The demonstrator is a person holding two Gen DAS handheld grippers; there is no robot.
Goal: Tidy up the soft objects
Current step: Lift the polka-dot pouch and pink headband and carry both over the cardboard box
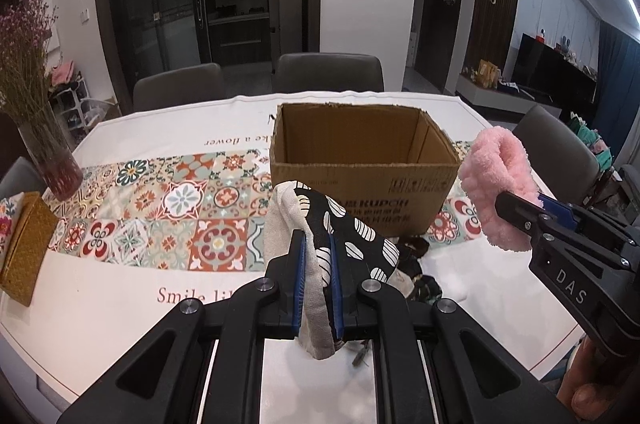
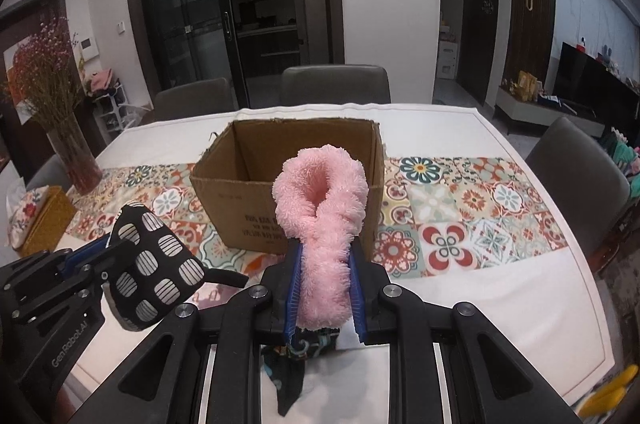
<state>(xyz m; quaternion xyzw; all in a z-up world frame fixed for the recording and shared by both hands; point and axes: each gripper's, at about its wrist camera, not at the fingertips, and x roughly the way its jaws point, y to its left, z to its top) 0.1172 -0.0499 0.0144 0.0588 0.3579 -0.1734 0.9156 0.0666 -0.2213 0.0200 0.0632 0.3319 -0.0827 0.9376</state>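
Beyond both held cloths, cardboard box (image 2: 288,202), vase (image 1: 50,154).

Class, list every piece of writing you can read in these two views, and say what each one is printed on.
"Smile li…", cut off: white tablecloth.
"…ke a flower", upside down: the tablecloth's far side.
"DAS": right gripper body.
"GenRobot.AI": left gripper body.
Upside-down print on the cardboard box: too blurred to read.

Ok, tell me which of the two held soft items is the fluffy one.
The pink plush piece, pinched in the right gripper. It is fuzzy and plain pink; the other, in the left gripper, is flat black cloth with white patterned ovals.
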